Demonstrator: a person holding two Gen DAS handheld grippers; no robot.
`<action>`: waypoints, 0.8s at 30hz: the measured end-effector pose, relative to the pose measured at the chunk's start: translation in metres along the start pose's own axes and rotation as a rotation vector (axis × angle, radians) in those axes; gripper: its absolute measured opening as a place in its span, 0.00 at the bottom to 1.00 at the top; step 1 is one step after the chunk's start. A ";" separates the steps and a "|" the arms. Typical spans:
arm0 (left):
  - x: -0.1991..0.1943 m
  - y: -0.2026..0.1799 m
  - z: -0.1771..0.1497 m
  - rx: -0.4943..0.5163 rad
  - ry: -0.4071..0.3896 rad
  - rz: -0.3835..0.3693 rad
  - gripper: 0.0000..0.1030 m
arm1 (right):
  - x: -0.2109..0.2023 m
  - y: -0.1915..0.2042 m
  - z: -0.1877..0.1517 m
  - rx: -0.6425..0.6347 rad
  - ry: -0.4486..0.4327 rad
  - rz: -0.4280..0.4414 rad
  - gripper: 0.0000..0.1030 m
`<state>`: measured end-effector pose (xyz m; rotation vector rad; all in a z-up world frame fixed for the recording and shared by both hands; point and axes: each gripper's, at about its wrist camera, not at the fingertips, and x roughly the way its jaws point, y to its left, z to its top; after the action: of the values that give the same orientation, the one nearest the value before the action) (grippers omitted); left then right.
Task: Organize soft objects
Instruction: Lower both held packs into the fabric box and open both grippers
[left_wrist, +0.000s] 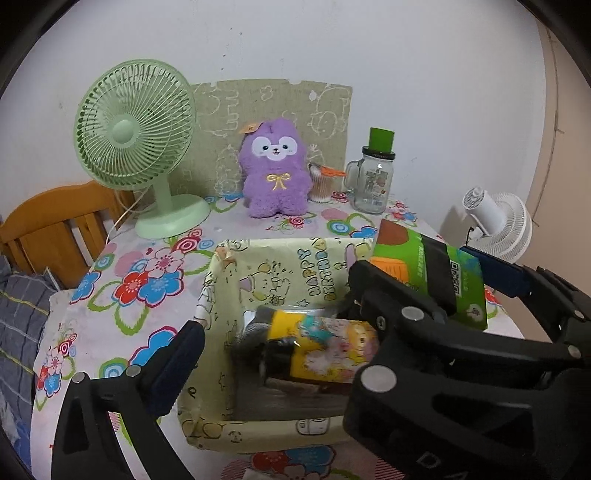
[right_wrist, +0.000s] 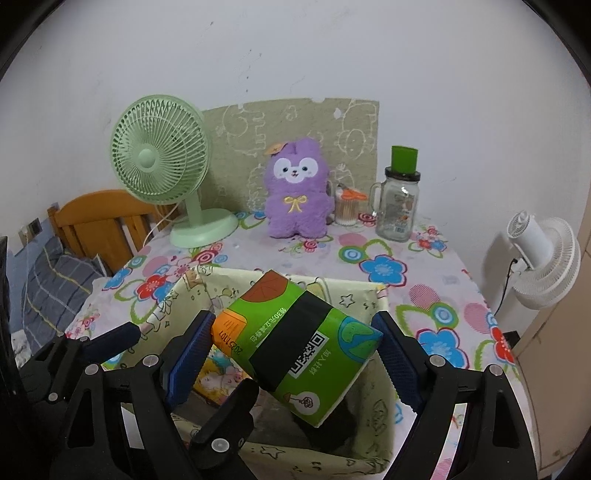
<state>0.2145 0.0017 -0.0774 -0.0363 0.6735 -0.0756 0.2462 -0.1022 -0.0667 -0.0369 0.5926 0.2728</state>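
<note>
1. Right gripper pinches a green tissue pack between its blue pads, above the fabric basket.
2. Left gripper spread wide, empty, over the basket.
3. One yellow pack lies inside; one purple plush toy sits behind.

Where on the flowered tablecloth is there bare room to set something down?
Free: the tablecloth between the fabric bin and glass jar, and left of the bin below the green fan. Crowded: the back row around the purple plush.
</note>
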 end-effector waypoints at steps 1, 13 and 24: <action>0.001 0.001 0.000 -0.003 0.003 0.005 1.00 | 0.001 0.000 0.000 -0.001 0.006 0.002 0.87; 0.000 0.003 -0.005 0.007 0.012 0.005 1.00 | -0.005 0.005 -0.004 -0.042 -0.017 -0.031 0.96; -0.013 -0.001 -0.008 0.025 0.002 0.008 1.00 | -0.022 0.005 -0.009 -0.026 -0.028 -0.034 0.96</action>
<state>0.1996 0.0012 -0.0757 -0.0091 0.6747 -0.0764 0.2221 -0.1037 -0.0620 -0.0686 0.5601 0.2474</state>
